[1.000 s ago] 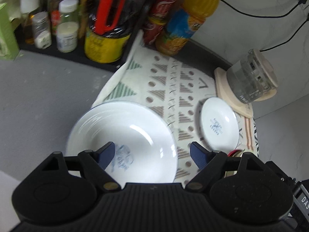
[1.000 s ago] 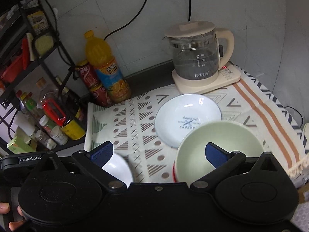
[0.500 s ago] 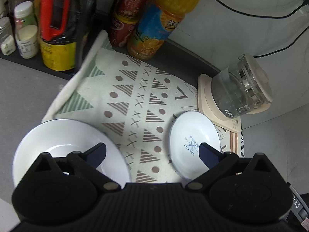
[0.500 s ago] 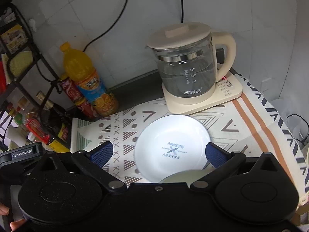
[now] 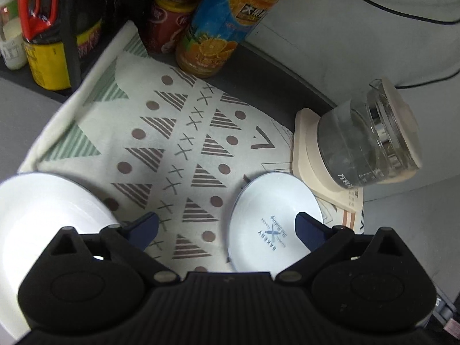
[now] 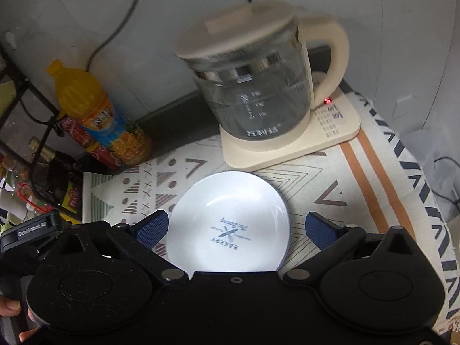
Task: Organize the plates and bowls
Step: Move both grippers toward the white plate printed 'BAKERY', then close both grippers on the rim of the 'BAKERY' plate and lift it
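Note:
A small white plate [image 5: 267, 224] [image 6: 230, 221] printed "BAKERY" lies on the patterned cloth [image 5: 172, 143] in front of the kettle. My right gripper [image 6: 234, 228] hovers over it, open, one blue pad at each side of the plate and neither touching it. My left gripper [image 5: 227, 227] is open too, with bare cloth and the plate's left half between its fingers. A larger white bowl [image 5: 43, 218] sits at the cloth's left edge, beside the left finger [image 5: 143, 225].
A glass kettle [image 6: 258, 86] on its cream base [image 6: 316, 138] stands just behind the plate. An orange juice bottle [image 5: 227, 23], red cans [image 5: 169, 14] and a rack of sauce bottles [image 5: 46, 28] line the back left. Black cables [image 6: 115, 28] run down the wall.
Both grippers moved forward and right over the cloth. The large bowl slid out to the left gripper's left. The green bowl left the right wrist view, and the small plate now lies between the right fingers.

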`<state>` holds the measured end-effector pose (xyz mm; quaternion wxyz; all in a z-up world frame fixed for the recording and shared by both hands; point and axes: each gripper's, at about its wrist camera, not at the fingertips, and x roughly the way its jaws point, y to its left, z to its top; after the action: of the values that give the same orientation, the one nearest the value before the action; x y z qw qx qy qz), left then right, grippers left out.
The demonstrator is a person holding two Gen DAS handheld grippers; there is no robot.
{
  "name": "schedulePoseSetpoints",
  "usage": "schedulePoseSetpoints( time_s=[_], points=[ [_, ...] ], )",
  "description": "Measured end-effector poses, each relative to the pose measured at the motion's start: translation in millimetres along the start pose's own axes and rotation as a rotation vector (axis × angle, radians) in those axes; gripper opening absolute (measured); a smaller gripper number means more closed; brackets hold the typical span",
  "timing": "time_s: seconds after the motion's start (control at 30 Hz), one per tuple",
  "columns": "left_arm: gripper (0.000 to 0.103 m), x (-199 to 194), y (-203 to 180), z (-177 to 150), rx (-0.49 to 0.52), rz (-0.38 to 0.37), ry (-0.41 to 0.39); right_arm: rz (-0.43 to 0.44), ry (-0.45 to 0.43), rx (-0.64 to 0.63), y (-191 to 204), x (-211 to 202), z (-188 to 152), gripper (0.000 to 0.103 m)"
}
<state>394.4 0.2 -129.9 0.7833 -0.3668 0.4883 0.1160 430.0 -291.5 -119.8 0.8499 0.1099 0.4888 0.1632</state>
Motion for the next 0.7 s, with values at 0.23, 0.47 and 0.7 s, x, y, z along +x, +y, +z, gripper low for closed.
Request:
schedulePoseSetpoints(
  time_s=[0.23, 0.47, 0.7],
  points=[
    [0.091, 29.3, -1.4, -4.5, -0.059, -0.010, 0.010, 0.008, 0.126, 0.127, -26.6, 40.3, 15.6, 0.069],
    [0.052, 62.8, 9.2, -7.4, -0.132, -0.017, 0.092, -0.001, 0.232, 0.158, -41.8, 68.6, 19.9, 0.052],
    [0.030, 83.0, 10.2, -15.1, -0.153, -0.043, 0.141, -0.007, 0.321, 0.202, -57.8, 91.8, 19.0, 0.031]
  ],
)
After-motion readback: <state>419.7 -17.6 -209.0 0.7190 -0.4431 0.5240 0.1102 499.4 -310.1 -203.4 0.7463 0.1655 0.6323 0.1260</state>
